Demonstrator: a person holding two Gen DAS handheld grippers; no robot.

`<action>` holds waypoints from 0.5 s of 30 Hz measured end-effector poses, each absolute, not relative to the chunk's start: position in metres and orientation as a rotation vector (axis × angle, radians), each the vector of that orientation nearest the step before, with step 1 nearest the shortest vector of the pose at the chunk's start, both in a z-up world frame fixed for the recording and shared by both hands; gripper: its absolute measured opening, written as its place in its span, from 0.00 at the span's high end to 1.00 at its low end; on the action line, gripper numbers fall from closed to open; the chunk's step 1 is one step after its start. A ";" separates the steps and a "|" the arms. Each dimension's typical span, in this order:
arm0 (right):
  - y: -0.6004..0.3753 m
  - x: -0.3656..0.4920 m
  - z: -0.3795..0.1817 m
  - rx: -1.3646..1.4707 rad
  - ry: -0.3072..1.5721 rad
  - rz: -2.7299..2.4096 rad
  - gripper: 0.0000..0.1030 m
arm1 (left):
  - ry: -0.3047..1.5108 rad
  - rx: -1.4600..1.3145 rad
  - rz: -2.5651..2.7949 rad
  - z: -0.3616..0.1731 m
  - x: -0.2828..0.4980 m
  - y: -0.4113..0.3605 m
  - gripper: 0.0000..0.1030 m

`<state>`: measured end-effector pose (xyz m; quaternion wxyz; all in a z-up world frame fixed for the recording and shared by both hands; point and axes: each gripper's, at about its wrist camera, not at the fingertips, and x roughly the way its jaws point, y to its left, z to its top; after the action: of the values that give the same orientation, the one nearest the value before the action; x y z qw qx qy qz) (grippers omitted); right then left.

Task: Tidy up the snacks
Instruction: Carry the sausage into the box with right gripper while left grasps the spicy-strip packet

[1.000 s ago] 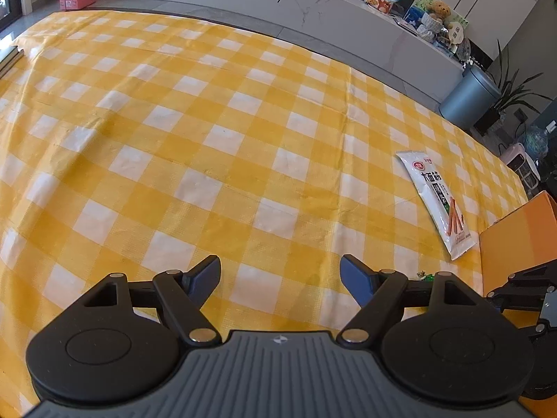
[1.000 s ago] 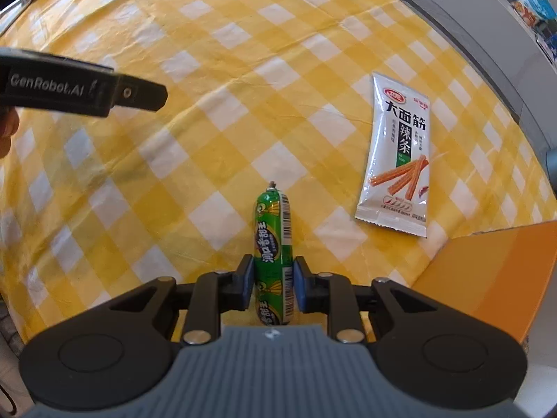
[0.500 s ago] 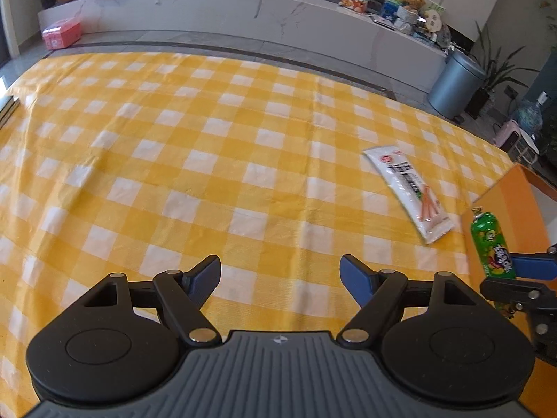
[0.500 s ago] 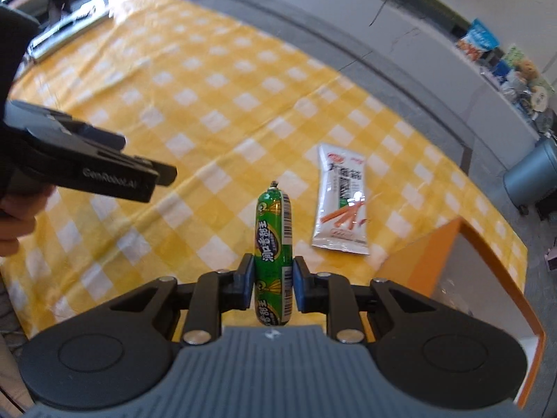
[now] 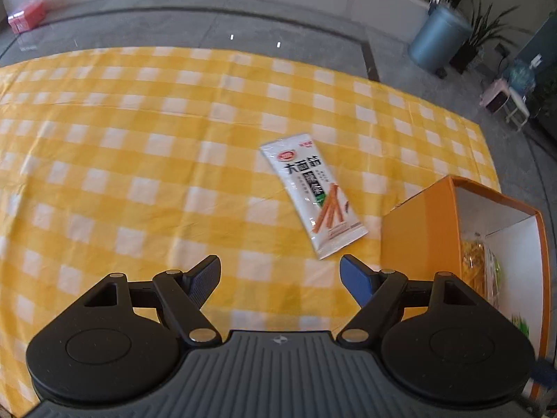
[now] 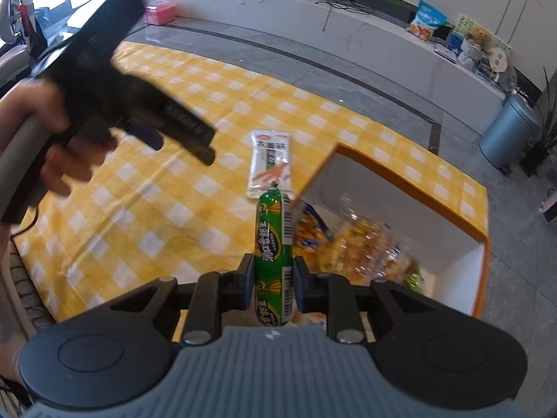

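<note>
The right gripper (image 6: 271,273) is clamped on a green sausage stick (image 6: 272,244), its pads pressing the wrapper's two sides; the stick stands upright between them, lifted off the cloth, its tip beside the near corner of the orange box (image 6: 410,188). The box stands open at the right edge of the yellow checked cloth (image 6: 181,209), white inside, with crinkled clear snack packets (image 6: 365,244) lying in it. The left gripper (image 5: 280,275) hangs over the cloth with its jaws wide apart and nothing between them; in the right wrist view it appears blurred at the left, held by a hand (image 6: 38,129). Just past its fingertips, a white spicy-strip packet (image 5: 313,195) lies flat on the cloth, slanted, near the box's left wall but apart from it. Beyond the cloth's far edge, grey floor runs to a blue-grey bin (image 5: 437,43) and a long white counter (image 6: 348,31).
</note>
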<state>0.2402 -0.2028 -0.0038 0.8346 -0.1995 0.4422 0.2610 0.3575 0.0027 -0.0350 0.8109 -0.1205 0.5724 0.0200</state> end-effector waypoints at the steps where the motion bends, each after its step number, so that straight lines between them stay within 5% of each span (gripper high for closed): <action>1: -0.209 0.240 -0.004 -0.421 0.937 0.546 0.80 | 1.244 -0.244 0.049 -0.037 0.369 -0.004 0.11; 15: -0.256 0.245 -0.035 -0.367 0.966 0.558 0.80 | 1.477 -0.060 0.191 -0.111 0.462 -0.038 0.10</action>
<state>0.2449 -0.2557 -0.0355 0.8326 -0.1730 0.4558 0.2630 0.4623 -0.0378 -0.1109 0.7349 -0.0274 0.6720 0.0867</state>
